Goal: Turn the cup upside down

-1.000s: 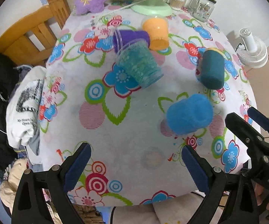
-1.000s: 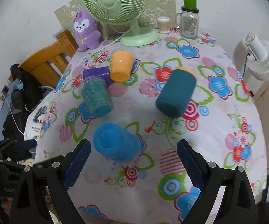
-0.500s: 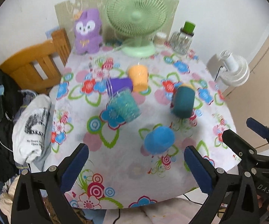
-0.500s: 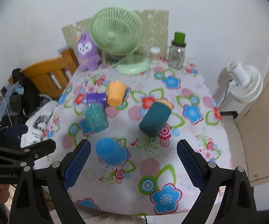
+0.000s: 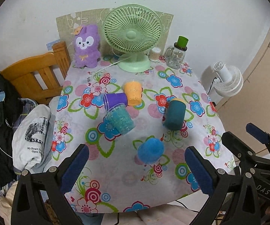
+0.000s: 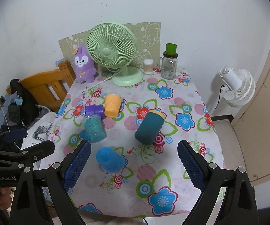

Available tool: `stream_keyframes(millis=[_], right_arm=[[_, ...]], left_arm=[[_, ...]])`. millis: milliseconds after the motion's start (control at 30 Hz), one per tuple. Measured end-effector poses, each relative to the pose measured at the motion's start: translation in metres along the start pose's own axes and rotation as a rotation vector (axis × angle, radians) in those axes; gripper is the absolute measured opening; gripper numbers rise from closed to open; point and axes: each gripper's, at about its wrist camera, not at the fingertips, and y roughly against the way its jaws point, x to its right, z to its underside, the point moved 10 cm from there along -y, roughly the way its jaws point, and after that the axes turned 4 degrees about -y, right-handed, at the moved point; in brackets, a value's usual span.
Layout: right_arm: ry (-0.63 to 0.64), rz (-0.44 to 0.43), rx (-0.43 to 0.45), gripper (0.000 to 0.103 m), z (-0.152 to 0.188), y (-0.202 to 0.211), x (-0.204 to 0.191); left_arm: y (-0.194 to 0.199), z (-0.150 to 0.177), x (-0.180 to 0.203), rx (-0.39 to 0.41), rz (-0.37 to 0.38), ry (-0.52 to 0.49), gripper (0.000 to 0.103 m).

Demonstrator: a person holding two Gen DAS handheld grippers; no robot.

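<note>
Several cups stand or lie on the flowered tablecloth (image 5: pixel 153 183). A bright blue cup (image 5: pixel 150 151) (image 6: pixel 109 158) sits nearest the front edge, base up. A dark teal cup with a yellow rim (image 5: pixel 174 114) (image 6: pixel 150 127) lies on its side to the right. A glittery teal cup (image 5: pixel 120 119) (image 6: pixel 94 129), a purple cup (image 5: pixel 116 101) (image 6: pixel 94 110) and an orange cup (image 5: pixel 133 92) (image 6: pixel 112 105) cluster at mid-table. My left gripper (image 5: pixel 135 168) and right gripper (image 6: pixel 134 166) are both open and empty, held above the table's front edge.
A green desk fan (image 5: pixel 133 31), a purple plush toy (image 5: pixel 86 46), a glass jar with a green lid (image 5: pixel 176 56) and a small jar (image 5: pixel 154 54) stand at the back. A wooden chair (image 5: pixel 35 75) with clothes is at the left. A white fan (image 5: pixel 226 80) is at the right.
Both grippers have pulled back and up from the table, so the cups look smaller and the back wall has come into view. Both stay open. The cups have not moved.
</note>
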Motion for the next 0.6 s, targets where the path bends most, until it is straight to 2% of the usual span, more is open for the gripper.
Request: stream_keyframes(millis=[600], right_arm=[[-0.014, 0.014, 0.001, 0.095, -0.003, -0.003, 0.004]], left_arm=[[-0.002, -0.01, 0.006, 0.023, 0.004, -0.018, 0.103]])
